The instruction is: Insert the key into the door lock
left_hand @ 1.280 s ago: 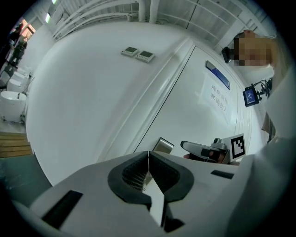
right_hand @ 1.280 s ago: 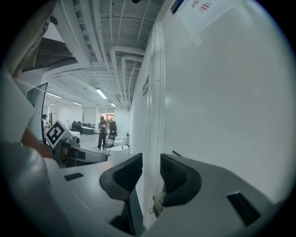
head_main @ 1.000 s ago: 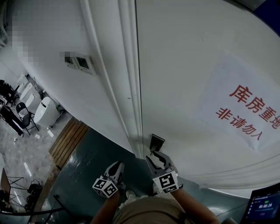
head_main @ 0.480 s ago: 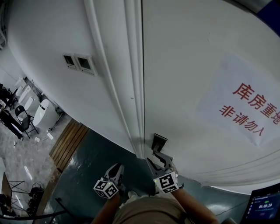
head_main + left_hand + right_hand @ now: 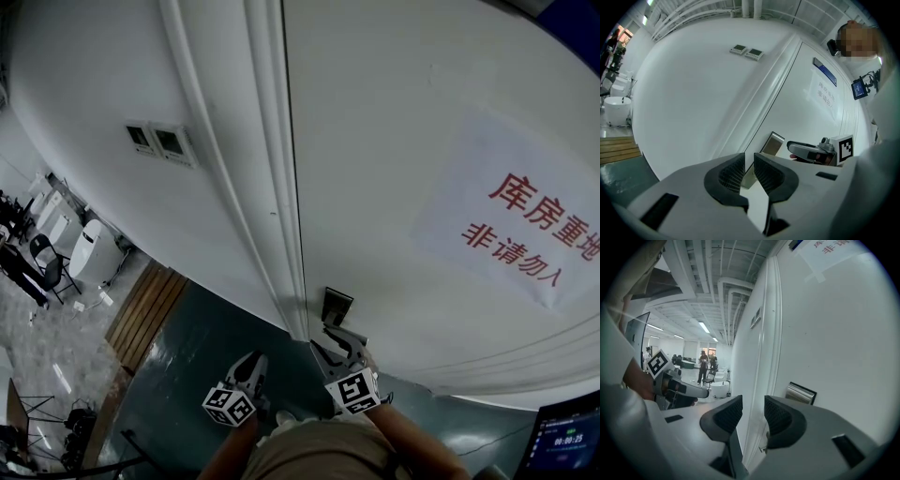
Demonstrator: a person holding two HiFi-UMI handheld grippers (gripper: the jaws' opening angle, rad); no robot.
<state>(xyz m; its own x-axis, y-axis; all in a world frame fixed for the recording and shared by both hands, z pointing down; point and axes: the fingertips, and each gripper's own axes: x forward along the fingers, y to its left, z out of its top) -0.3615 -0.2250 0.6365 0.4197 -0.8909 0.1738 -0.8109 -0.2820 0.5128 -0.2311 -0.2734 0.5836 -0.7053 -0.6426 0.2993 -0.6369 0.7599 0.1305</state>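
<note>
The metal lock plate sits on the white door near its left edge, and shows again as the lock plate and the lock plate. My right gripper stands just below it, open, with nothing between the pads. A small metal piece shows at the door edge under those jaws; I cannot tell what it is. My left gripper hangs lower left, away from the door. Its jaws have just been opening and stand a narrow gap apart, empty. I see no clear key.
A paper sign with red characters is taped to the door. Two wall panels sit left of the moulded door frame. A wooden slat platform, chairs and white units lie far left. A screen glows at bottom right.
The head camera has swayed slightly. Both grippers keep their places below the lock plate.
</note>
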